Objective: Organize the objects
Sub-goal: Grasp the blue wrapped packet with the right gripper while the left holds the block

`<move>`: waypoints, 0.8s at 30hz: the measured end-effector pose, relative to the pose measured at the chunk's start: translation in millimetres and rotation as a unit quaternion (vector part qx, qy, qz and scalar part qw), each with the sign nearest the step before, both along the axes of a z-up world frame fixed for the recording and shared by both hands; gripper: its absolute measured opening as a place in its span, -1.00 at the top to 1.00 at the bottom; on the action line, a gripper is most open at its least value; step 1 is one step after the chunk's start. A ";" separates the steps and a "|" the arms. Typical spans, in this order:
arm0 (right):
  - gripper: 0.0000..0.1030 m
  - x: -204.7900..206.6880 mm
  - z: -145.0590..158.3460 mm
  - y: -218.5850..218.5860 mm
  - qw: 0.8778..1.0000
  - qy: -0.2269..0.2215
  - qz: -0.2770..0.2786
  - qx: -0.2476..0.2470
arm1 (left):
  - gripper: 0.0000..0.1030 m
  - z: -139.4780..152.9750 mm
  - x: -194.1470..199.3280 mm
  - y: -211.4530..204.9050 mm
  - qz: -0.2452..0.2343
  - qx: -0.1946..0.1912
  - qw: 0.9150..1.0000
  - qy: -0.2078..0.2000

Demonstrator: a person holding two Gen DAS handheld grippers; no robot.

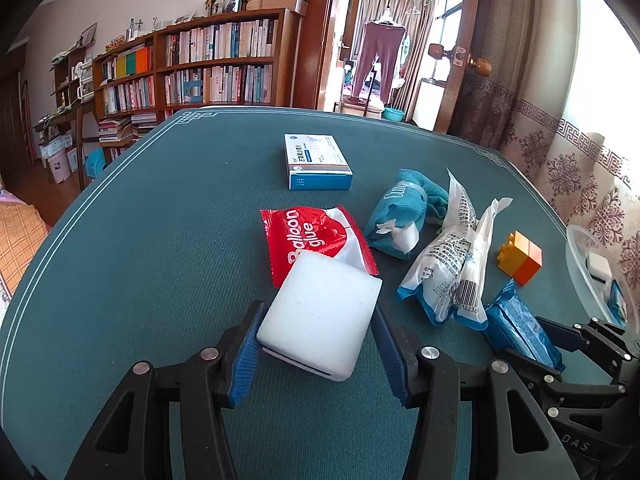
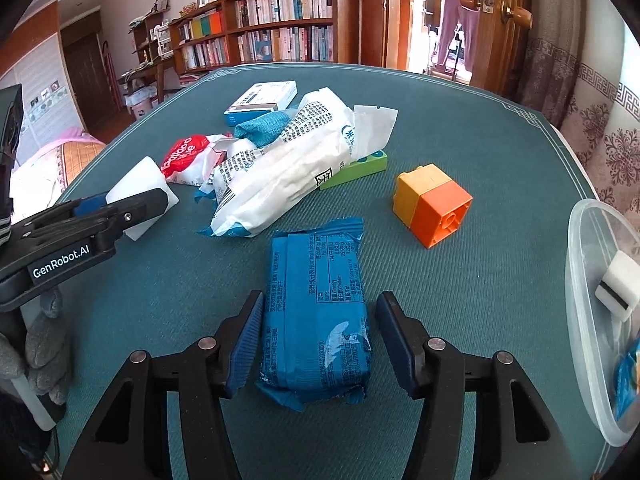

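My left gripper (image 1: 318,316) is open with its pads on either side of a white sponge block (image 1: 320,312) on the green table; the left pad looks close to touching. The block also shows in the right wrist view (image 2: 142,188). My right gripper (image 2: 320,312) is open around a blue snack packet (image 2: 316,312), with gaps on both sides. The packet also shows in the left wrist view (image 1: 520,328). A clear plastic bin (image 2: 588,300) at the right edge holds a small white item (image 2: 618,284) and a blue packet.
On the table lie a red "Balloon glue" bag (image 1: 316,236), a white-and-blue box (image 1: 318,162), a teal cloth (image 1: 404,208), a white printed bag (image 2: 288,160), a green brick (image 2: 360,168) and a yellow-orange brick (image 2: 434,204). Bookshelves and a door stand behind.
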State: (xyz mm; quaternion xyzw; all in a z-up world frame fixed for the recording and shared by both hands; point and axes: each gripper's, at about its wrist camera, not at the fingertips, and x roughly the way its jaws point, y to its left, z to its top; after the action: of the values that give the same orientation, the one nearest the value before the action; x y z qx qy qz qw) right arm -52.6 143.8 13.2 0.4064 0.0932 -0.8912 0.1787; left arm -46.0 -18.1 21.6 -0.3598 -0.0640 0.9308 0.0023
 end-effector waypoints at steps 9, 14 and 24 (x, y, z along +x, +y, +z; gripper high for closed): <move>0.18 13.4 -0.4 3.5 1.000 0.006 0.002 -0.011 | -0.09 0.3 -0.1 0.1 0.000 0.000 1.000 0.001; 0.18 26.1 5.7 12.7 0.999 0.005 0.005 -0.037 | -0.09 2.9 1.9 0.2 0.001 -0.001 1.000 0.006; 0.18 47.0 34.4 47.9 0.996 0.029 -0.022 -0.080 | -0.09 5.0 6.4 7.4 -0.006 -0.001 1.000 0.006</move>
State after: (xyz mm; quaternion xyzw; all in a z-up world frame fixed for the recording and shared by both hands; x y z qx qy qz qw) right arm -5.6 191.7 47.6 0.3672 0.0180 -0.9107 0.1883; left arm -39.6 -10.6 26.6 -0.3547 -0.0611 0.9330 0.0083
